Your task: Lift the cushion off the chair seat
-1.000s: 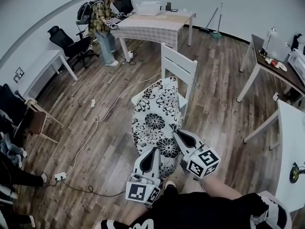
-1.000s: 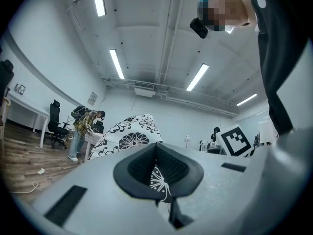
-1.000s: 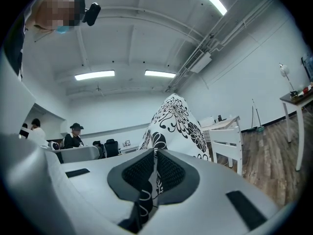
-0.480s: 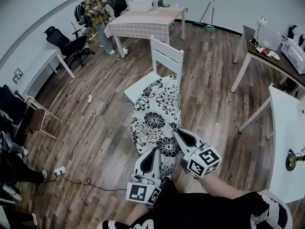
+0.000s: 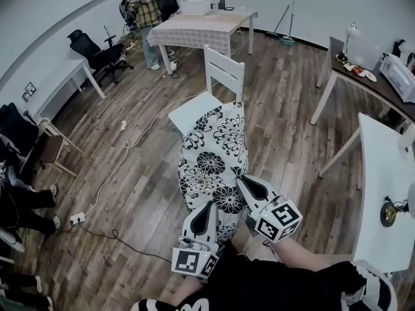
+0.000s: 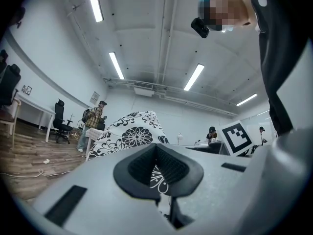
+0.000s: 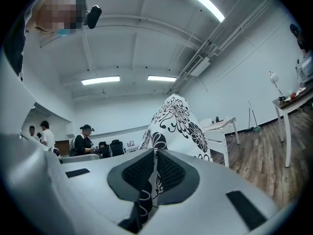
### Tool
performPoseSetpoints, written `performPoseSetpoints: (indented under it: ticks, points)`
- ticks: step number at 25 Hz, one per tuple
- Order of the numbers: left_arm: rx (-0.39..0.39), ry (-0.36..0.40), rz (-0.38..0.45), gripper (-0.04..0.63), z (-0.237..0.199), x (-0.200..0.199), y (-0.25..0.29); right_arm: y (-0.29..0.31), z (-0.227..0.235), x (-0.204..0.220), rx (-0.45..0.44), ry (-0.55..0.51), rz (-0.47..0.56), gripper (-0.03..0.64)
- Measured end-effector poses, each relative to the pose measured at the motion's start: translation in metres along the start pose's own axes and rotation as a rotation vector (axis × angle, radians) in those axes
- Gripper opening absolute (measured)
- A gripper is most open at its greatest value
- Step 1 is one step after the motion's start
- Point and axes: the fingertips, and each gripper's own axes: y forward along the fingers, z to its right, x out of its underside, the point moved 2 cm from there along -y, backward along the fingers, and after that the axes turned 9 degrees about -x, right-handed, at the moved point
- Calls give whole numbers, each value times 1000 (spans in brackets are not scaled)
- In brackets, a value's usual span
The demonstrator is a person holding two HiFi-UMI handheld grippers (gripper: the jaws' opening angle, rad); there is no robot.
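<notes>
A white cushion with black flower print [image 5: 212,157] hangs in the air, clear of the white wooden chair [image 5: 214,86] behind it. Its near edge is pinched at two places. My left gripper [image 5: 212,207] is shut on the cushion's near left edge, and fabric [image 6: 157,177] shows between its dark pads. My right gripper [image 5: 241,181] is shut on the near right edge, with cloth [image 7: 152,180] squeezed between its pads. In both gripper views the cushion [image 7: 176,126] [image 6: 129,133] rises like a peak beyond the jaws. The chair seat [image 5: 192,111] is bare.
A table with a checked cloth [image 5: 201,28] stands behind the chair, with a person [image 5: 146,11] and black office chairs [image 5: 94,54] to its left. White tables [image 5: 386,180] line the right side. A white cable [image 5: 130,151] and power strip [image 5: 76,218] lie on the wood floor at left.
Both grippers have carried the cushion back from the chair together; the chair now stands farther off with its seat fully uncovered. The person at the far table has shifted right.
</notes>
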Motion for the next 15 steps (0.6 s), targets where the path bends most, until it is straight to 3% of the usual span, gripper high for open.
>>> performPoseSetpoints:
  ticks: [8,15]
  points:
    - [-5,5,-6,2,21,4,-51,-36,-41,6,-12,4,6,34]
    - [-12,18,-26,2,35,-3,-63,-53,-45,1,-5,26,1,34]
